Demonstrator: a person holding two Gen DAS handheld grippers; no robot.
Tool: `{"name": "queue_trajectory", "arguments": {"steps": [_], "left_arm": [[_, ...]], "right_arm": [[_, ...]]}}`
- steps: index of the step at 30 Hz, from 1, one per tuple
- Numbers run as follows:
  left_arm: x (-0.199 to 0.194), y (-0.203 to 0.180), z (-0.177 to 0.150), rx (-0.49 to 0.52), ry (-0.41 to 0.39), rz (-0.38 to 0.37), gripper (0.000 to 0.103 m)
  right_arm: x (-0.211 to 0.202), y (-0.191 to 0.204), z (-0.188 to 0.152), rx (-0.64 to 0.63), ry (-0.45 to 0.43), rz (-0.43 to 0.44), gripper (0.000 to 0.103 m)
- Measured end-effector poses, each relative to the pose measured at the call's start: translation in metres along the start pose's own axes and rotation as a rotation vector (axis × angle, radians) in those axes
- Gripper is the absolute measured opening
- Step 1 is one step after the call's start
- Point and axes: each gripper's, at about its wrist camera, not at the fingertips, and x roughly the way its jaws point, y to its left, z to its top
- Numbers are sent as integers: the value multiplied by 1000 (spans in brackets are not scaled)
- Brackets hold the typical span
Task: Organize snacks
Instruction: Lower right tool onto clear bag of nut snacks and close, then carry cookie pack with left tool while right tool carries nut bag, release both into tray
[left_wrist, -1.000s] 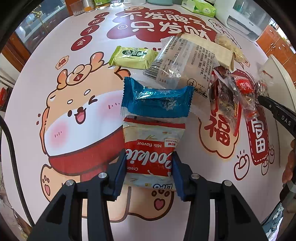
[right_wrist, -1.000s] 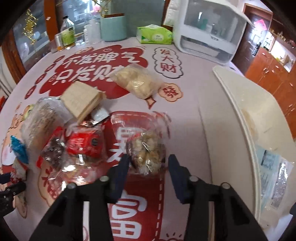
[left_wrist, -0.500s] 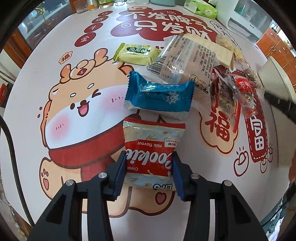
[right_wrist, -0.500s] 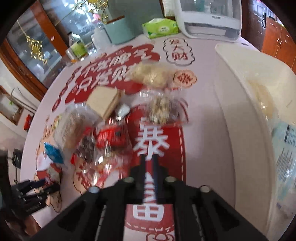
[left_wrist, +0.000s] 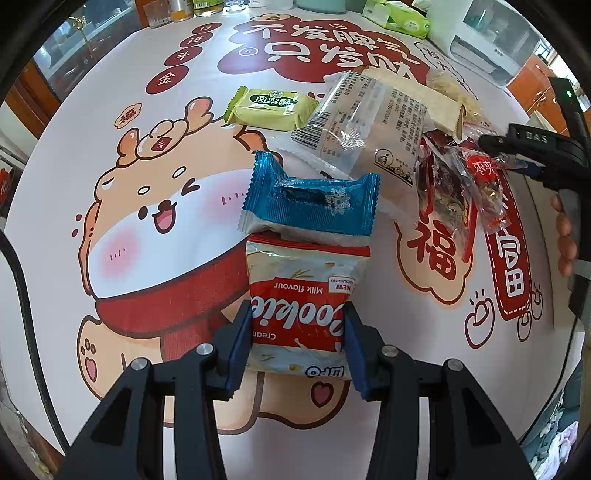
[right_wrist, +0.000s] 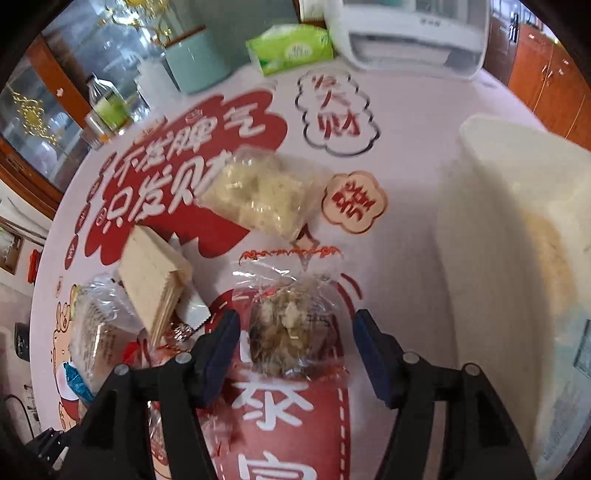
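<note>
Left gripper (left_wrist: 297, 334) clamped on the cookie packet (left_wrist: 303, 306) above the table (left_wrist: 110, 110); right gripper (right_wrist: 295, 354), jaws just opened and apart, straddles a clear nut-snack bag (right_wrist: 291, 328); next, presumably, closing on it for transfer to the white bin (right_wrist: 517, 206).

Round table (left_wrist: 110, 92) under a cartoon-printed cloth with red Chinese lettering, evenly lit. At its far edge: white appliance (right_wrist: 413, 33), green tissue pack (right_wrist: 291, 48), teal container (right_wrist: 195, 62), bottles (right_wrist: 107, 103). Glass-fronted wooden cabinet (right_wrist: 55, 92) upper left; wooden cupboards (right_wrist: 550, 70) upper right.
</note>
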Motion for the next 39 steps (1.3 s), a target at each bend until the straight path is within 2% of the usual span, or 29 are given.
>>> {"name": "queue_trajectory", "arguments": {"steps": [4,5,6,9,15,20,26,31,39], "left_arm": [[0,0,0,1,0,-2,44],[0,0,0,-1,0,-2,44],[0,0,1,-4,0,-5,44],[0,2,0,-13,-1,-13,44],[-10,-1,-7,-17,-19,-30,44],[-38,-16,-11,27,-85,-39,44],[-81,-45,-4,69,-174,-86,44],[-118,-74,8,121,-253,-139,44],[-158,-132,23,233,-329,-223,44]], "right_arm": [[5,11,0,-51,-8,-64,61],[6,14,0,-68,-6,-64,47],[6,19,-2,-90,-8,-63,40],[-1,22,-9,-86,-18,-28,39],[-58,26,-36,-70,-160,147,39],[-122,37,-61,-119,-294,279,39],[-181,44,-82,-154,-395,381,39],[-221,39,-100,-171,-486,411,39],[-268,9,-125,-150,-605,376,39]]}}
